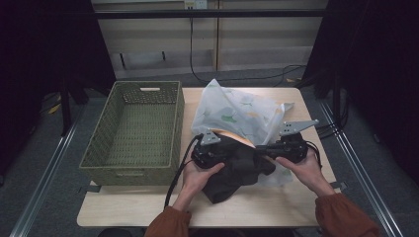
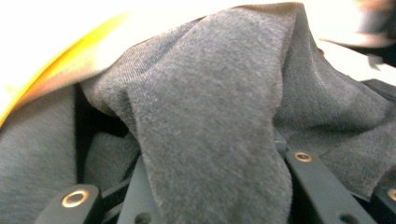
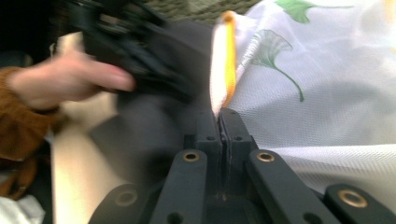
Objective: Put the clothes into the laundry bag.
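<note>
Lying on the table just right of the woven basket, the white mesh laundry bag with green leaf prints has a dark grey garment at its mouth, nearer the person than the basket's front corner. The right gripper has its jaws pressed together on the bag's orange-trimmed rim. The left gripper sits just right of the basket with the garment draped over its jaws; whether they are parted or closed cannot be told.
</note>
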